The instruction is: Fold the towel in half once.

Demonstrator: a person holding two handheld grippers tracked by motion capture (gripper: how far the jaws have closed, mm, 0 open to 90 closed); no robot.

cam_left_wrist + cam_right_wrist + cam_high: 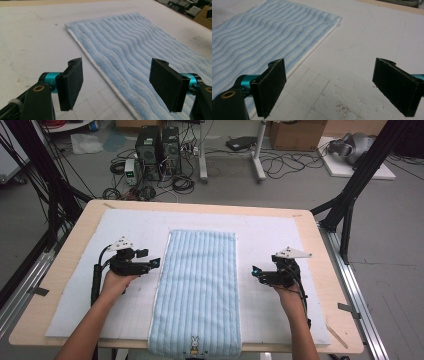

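A light blue striped towel (200,280) lies flat and lengthwise on the white mat (280,240). Its near end, with a small rabbit motif, hangs over the table's front edge. My left gripper (156,263) sits just left of the towel, pointing at its left edge. In the left gripper view the left gripper (117,82) stands open, with the towel's white hem (105,77) running between the jaws, untouched. My right gripper (256,271) is a little to the right of the towel. It (332,87) is open over bare mat, with the towel's edge (312,50) beside its left jaw.
The mat covers most of a wooden table (325,270). Beyond the far edge, computer towers (157,147), cables and a cardboard box (295,134) stand on the floor. Black frame posts (350,200) rise at both sides of the table.
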